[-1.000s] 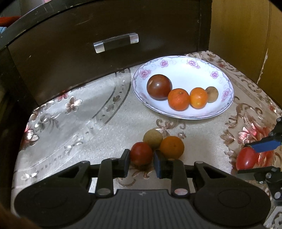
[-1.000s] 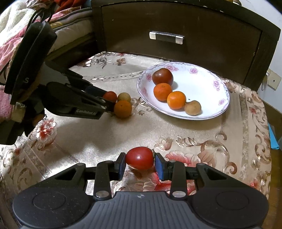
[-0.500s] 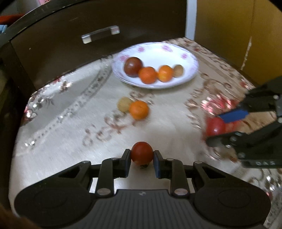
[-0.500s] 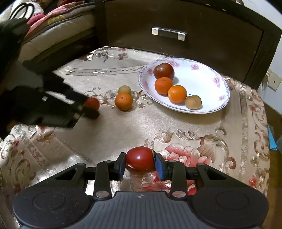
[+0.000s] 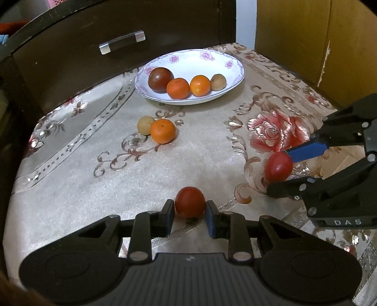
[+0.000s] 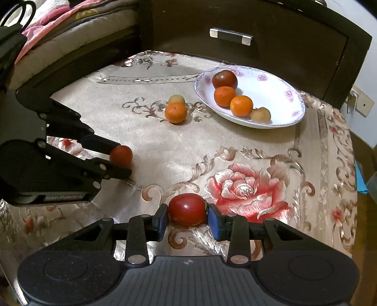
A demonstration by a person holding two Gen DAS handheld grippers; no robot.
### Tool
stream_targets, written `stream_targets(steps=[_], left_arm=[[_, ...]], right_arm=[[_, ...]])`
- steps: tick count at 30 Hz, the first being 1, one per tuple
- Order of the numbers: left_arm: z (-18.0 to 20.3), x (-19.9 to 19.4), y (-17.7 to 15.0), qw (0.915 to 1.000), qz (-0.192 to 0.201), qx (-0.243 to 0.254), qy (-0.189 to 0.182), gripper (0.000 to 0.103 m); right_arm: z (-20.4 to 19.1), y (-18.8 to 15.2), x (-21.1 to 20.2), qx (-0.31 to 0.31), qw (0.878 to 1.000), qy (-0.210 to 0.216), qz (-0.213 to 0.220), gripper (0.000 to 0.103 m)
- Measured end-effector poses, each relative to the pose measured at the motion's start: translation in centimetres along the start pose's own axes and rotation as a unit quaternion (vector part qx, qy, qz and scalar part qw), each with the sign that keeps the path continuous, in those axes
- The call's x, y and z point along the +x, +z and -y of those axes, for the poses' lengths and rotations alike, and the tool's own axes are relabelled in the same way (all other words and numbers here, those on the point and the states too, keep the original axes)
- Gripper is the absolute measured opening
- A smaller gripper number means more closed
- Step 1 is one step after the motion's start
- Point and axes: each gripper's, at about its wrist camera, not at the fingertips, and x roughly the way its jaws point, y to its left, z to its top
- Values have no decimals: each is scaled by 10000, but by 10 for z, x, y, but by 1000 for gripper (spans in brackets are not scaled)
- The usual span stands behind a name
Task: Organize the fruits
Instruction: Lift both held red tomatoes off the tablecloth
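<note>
My left gripper (image 5: pixel 189 215) is shut on a small red tomato (image 5: pixel 190 201) and holds it near the table's front; it also shows in the right wrist view (image 6: pixel 121 162). My right gripper (image 6: pixel 187 220) is shut on a larger red tomato (image 6: pixel 187 209), seen from the left wrist view too (image 5: pixel 278 166). A white flowered plate (image 5: pixel 226 68) at the back holds a dark tomato (image 5: pixel 160 75), two oranges (image 5: pixel 178 88) and a small tan fruit (image 5: pixel 218 81). An orange (image 5: pixel 163 130) and a tan fruit (image 5: pixel 144 124) lie loose on the cloth.
A dark wooden drawer front (image 5: pixel 82 47) with a metal handle (image 5: pixel 122 42) stands behind the plate. The table has a beige cloth with a red rose pattern (image 6: pixel 245 188). Bedding (image 6: pixel 59 21) lies beyond the left edge. A yellow wall (image 5: pixel 318 35) is at the right.
My left gripper has pulled back from the loose orange and tan fruit with the small tomato, away from the plate. My right gripper has stayed shut on its tomato, shifting slightly.
</note>
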Motion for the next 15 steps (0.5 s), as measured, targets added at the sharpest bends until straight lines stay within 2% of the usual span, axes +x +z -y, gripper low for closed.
stream_targets(steps=[7, 11, 13, 15], left_arm=[[0, 2, 3, 9994, -138, -288, 151, 41], [1, 3, 8, 9980, -319, -479, 262, 39], [8, 4, 13, 9981, -419, -290, 344, 37], [11, 5, 12, 9988, -354, -152, 311, 35]], right_arm=[[-3, -1, 0, 42, 10000, 70, -6, 36], [-1, 4, 2, 195, 9997, 123, -68, 37], [-1, 6, 3, 240, 9996, 97, -108, 37], [-3, 7, 5, 219, 9996, 9, -152, 35]])
